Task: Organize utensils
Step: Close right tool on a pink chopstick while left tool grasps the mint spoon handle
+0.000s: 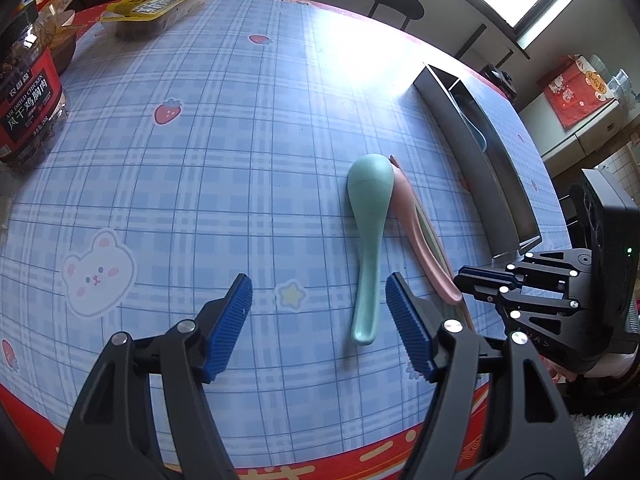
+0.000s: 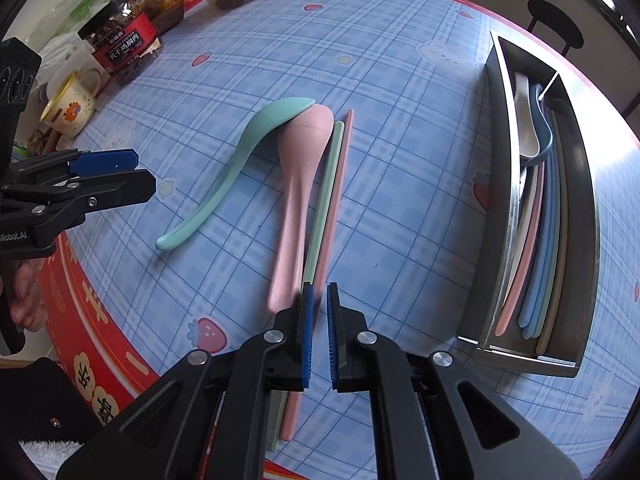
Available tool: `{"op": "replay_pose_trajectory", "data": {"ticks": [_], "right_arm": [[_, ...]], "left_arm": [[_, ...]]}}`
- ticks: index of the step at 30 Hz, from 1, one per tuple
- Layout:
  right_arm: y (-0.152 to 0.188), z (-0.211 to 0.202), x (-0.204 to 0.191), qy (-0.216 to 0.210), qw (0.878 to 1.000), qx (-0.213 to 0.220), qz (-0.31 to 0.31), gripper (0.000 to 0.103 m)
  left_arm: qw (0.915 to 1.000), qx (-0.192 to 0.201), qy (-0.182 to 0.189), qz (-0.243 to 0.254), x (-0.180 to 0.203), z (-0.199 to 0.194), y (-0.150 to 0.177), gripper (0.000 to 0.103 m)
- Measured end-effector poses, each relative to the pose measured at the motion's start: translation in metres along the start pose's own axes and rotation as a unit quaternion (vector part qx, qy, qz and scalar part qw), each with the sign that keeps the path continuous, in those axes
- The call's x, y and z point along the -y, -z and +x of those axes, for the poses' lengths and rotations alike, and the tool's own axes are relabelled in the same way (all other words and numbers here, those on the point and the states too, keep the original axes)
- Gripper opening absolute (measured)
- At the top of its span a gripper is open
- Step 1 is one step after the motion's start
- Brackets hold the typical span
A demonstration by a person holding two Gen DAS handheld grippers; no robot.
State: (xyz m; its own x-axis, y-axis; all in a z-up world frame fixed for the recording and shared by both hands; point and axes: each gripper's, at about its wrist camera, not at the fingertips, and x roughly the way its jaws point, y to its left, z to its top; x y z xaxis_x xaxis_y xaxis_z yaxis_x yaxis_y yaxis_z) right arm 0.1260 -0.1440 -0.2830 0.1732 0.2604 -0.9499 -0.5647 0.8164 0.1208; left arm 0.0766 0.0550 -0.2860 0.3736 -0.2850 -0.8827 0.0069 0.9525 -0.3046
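A teal spoon [image 1: 366,216] lies on the checked tablecloth, with a pink spoon [image 1: 416,232] beside it on the right. In the right wrist view the teal spoon [image 2: 240,160], the pink spoon [image 2: 300,184], a green chopstick [image 2: 326,200] and a pink chopstick [image 2: 340,184] lie side by side. My left gripper [image 1: 319,312] is open, low over the table, with the teal spoon's handle just inside its right finger. My right gripper [image 2: 319,300] has its jaws nearly closed around the near part of the chopsticks; whether they grip cannot be told.
A steel utensil tray [image 2: 580,216] at the right holds several spoons and chopsticks; it also shows in the left wrist view [image 1: 492,168]. A snack jar [image 2: 120,44], a mug [image 2: 70,108] and food packets [image 1: 160,0] crowd the far left. The table's red edge [image 2: 100,340] is near.
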Motion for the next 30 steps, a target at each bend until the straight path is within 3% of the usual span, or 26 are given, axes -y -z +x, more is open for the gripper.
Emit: {"op": "replay_pose_trajectory", "data": {"ticks": [11,21,30], "right_arm": [[0.013,-0.004,0.014,-0.006,0.999,-0.002,0.039,0.006],[0.024,-0.007,0.025,-0.016,0.997,-0.006,0.073,0.006],[0.026,-0.006,0.027,-0.022,0.997,-0.007,0.072,0.006]], "left_arm": [[1.0000,-0.002,0.003,0.006,0.007,0.005,-0.002,0.062],[0.9997,-0.012,0.015,0.011,0.015,0.020,-0.010,0.046],[0.9988,-0.022,0.027,0.034,0.038,0.042,-0.029,0.043]]}}
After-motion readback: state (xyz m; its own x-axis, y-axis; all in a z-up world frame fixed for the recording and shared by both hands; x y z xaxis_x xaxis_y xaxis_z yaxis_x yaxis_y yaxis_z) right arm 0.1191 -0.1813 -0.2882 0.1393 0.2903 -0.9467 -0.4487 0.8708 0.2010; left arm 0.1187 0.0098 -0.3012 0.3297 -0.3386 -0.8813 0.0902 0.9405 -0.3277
